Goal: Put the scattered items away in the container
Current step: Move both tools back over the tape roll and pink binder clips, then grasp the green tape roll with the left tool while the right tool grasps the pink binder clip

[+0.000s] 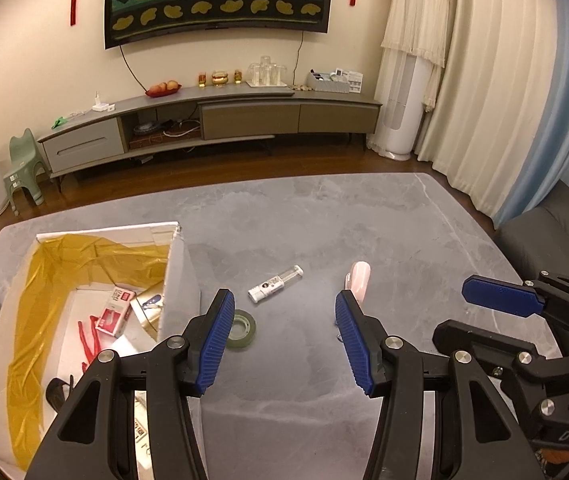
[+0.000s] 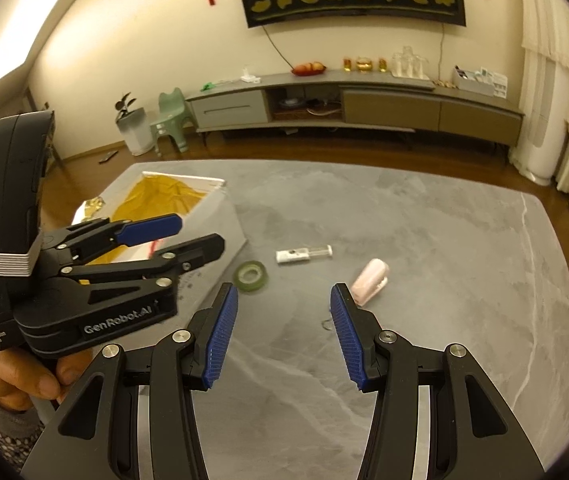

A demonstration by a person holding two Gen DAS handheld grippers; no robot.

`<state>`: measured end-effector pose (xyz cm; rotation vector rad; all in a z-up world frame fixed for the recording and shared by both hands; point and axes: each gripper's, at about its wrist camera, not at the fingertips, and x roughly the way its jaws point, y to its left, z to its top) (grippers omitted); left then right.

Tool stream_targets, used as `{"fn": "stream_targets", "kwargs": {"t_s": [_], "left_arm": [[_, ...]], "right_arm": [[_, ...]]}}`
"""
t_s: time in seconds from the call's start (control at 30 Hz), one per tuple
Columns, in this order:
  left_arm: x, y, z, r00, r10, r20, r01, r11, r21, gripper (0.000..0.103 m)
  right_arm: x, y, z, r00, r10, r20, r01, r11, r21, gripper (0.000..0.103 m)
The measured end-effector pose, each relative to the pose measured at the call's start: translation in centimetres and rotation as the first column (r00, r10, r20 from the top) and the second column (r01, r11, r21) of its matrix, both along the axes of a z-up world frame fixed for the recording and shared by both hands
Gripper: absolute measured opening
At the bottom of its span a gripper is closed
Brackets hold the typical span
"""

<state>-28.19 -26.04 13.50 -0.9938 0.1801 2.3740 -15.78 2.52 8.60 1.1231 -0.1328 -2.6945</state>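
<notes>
Both grippers hover above the grey table, spread wide and holding nothing: the left gripper at lower centre of its view, the right gripper likewise. Mid-frame lie a tape roll, a small bottle and a pink clip, all outside the box at left. Only the left view looks into the box, where a red-and-white packet lies on gold lining. Only the right view shows a hand, partly cut off, gripping the left gripper's handle.
</notes>
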Motion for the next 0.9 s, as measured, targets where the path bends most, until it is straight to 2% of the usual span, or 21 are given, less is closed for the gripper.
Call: {"fn": "stream_targets", "kwargs": {"t_s": [0.23, 0.47, 0.9], "left_arm": [[-1.8, 1.3, -2.3, 0.999, 0.015, 0.043, -0.014, 1.000, -0.026, 0.054], [-3.8, 2.6, -5.4, 0.994, 0.040, 0.098, -0.032, 0.995, -0.089, 0.054], [-6.9, 4.0, -10.3, 0.981, 0.117, 0.152, -0.088, 0.978, -0.188, 0.058]], "right_arm": [[-1.7, 2.0, -2.5, 0.998, -0.039, 0.053, 0.040, 0.999, -0.006, 0.052], [-3.5, 3.8, -5.8, 0.991, -0.067, 0.112, 0.068, 0.998, -0.005, 0.052], [-7.2, 3.2, -11.3, 0.985, -0.053, 0.166, 0.047, 0.998, 0.041, 0.051]]}}
